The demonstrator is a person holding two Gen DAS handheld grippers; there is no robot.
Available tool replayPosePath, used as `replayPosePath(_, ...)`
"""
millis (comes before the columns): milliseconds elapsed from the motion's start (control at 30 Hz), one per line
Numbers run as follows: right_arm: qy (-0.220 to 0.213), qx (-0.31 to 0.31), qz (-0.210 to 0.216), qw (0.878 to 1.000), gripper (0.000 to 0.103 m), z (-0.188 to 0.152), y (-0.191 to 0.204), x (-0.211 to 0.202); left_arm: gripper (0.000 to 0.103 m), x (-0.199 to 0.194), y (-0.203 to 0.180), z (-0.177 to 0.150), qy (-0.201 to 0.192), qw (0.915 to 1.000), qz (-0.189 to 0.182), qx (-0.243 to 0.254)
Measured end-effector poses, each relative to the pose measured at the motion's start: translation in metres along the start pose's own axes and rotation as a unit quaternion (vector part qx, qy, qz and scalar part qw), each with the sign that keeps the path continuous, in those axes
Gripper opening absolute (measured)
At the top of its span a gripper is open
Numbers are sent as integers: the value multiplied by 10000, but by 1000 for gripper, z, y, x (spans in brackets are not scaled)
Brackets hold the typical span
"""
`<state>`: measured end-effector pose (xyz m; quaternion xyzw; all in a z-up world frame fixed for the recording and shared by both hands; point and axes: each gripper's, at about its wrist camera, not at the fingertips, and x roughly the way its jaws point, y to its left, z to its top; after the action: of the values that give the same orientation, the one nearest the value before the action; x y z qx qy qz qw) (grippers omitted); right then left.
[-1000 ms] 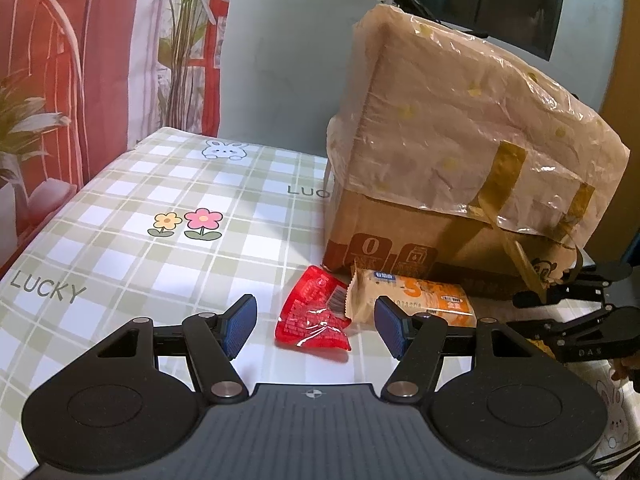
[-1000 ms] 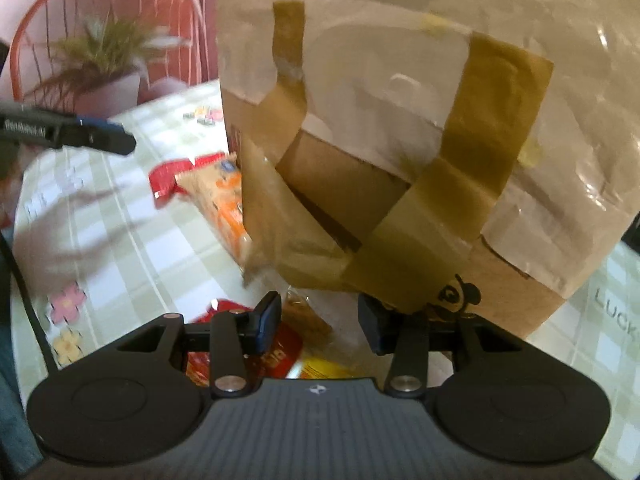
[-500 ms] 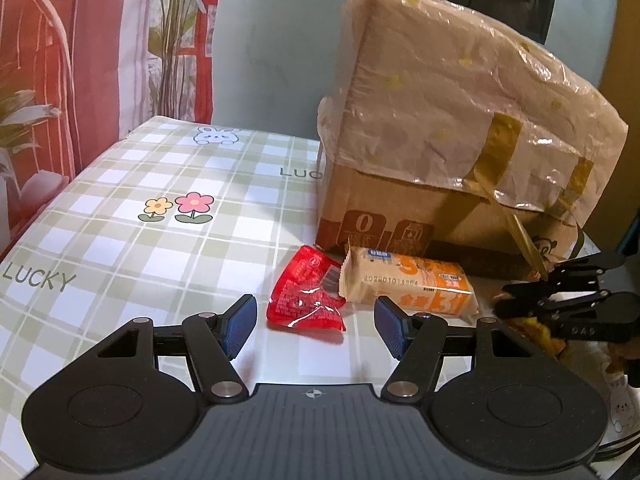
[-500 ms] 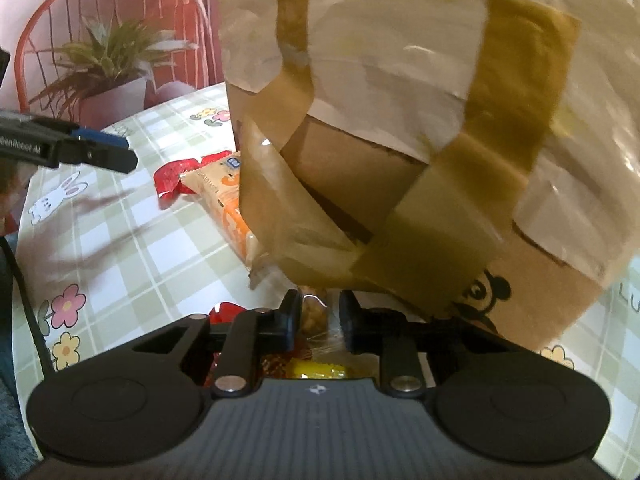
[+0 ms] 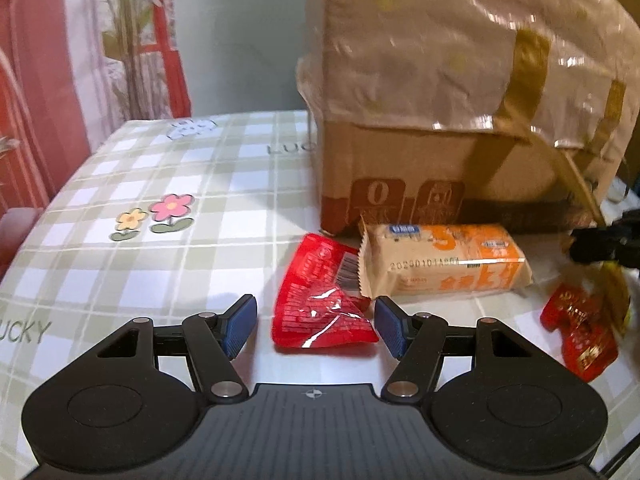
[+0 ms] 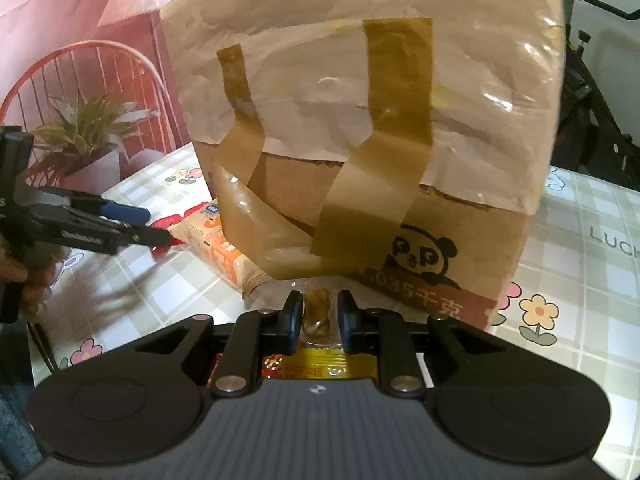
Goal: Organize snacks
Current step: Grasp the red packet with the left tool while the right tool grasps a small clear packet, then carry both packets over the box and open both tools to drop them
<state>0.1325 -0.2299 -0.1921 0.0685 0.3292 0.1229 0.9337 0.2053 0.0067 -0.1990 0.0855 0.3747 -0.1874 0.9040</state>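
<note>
A flat red snack packet (image 5: 320,304) lies on the checked tablecloth right between the fingers of my open left gripper (image 5: 316,326). An orange-and-cream biscuit pack (image 5: 444,262) lies beside it against the cardboard box (image 5: 460,92); it also shows in the right wrist view (image 6: 218,248). My right gripper (image 6: 319,314) is shut on a yellow-wrapped snack (image 6: 318,312) and holds it in front of the box (image 6: 372,120). In the left wrist view the right gripper (image 5: 600,246) is at the far right, above another red packet (image 5: 580,332).
The tall taped cardboard box covered in plastic film fills the middle and right of the table. The tablecloth (image 5: 140,200) has flower and "LUCKY" prints. A potted plant (image 6: 86,140) and a red wire chair stand beyond the table's left edge.
My right gripper has closed on the yellow-wrapped snack and lifted it. My left gripper has moved forward, so the red packet now lies between its open fingers.
</note>
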Motion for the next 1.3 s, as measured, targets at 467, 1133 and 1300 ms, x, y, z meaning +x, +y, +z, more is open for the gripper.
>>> replayPosePath(467,-44,105,-7,9999,19,-5,0,-9,49,-17,-3,-13,-114,9995,-278,78)
replayPosePath(1133,-141,-714,190,9972,19,-2,45,-16,48,-83,15,-22,-711,9951,91,-673)
replayPosePath(1300,-356,-928,245,9947,19,3,55,-26,48,-98,4,-9,-1024,9929,0,-601)
